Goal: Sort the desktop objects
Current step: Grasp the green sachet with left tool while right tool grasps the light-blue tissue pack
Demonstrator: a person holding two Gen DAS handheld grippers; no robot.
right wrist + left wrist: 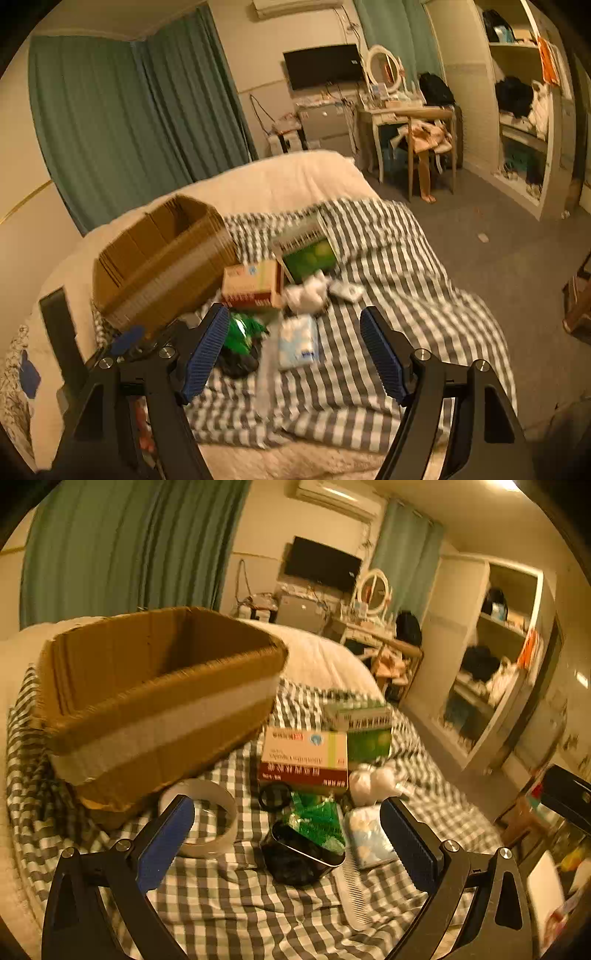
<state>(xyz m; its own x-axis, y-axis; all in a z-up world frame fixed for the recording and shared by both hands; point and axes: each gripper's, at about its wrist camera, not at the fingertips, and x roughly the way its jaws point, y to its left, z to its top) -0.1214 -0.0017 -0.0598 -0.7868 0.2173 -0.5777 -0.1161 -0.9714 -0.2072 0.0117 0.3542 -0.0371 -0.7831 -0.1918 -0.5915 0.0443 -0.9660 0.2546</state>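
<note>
Spread wide and empty, both the left gripper [288, 834] and the right gripper [293, 354], hovering over a pile on the checked cloth [229, 904]. Between the left fingers [166, 842], low centre: a black tin [301, 856] tilted toward lower right, green packet [314, 819] behind, white comb [351, 893] running long toward the bottom edge, tape roll [207, 819] at left. Beyond, a red-and-white medicine box [304, 760] lying flat, a green box [364, 727] upright, the open cardboard box [155, 709] at upper left. Only in the right wrist view: a blue-patterned tissue pack [299, 341] seen whole, plus the left gripper's blue pad [127, 339].
</note>
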